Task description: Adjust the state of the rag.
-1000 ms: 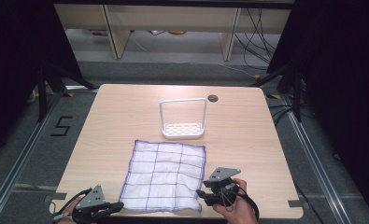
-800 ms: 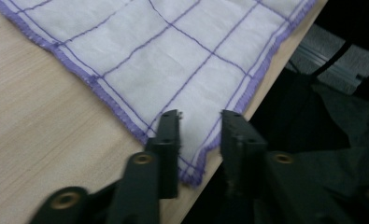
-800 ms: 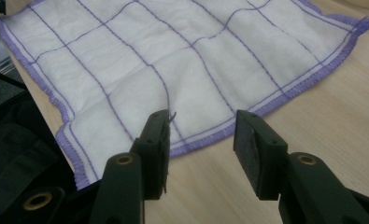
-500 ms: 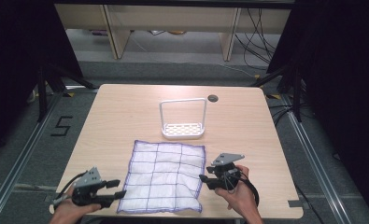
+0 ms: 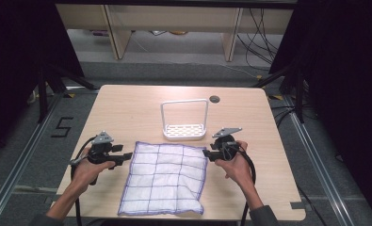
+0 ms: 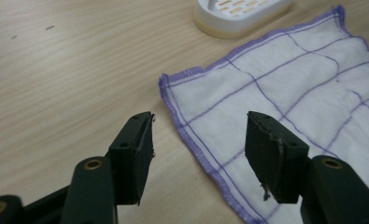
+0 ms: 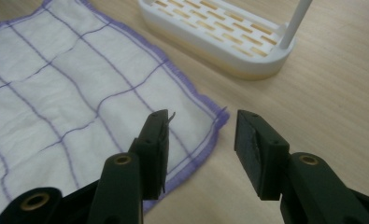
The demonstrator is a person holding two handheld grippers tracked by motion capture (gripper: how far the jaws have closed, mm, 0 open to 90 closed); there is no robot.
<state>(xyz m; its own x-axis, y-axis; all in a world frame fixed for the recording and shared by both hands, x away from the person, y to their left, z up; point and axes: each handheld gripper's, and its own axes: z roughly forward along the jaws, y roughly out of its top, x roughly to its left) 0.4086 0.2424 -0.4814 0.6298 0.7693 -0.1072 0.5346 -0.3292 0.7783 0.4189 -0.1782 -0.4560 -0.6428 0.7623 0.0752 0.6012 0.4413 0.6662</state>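
Both grippers flank the checked cloth [image 5: 164, 176] at lower centre of the frame. The left gripper [image 6: 198, 140], its jaws just opening and empty, straddles the cloth's left hem. The right gripper [image 7: 201, 140] gapes empty over its near corner.

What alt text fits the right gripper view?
The right gripper, open, hovers over the near corner of a white cloth with purple grid lines, lying flat on a wooden table. A white slotted rack stands just beyond.

You can read one mark: a black numeral "5" [image 5: 61, 127] taped on the grey floor left of the table.
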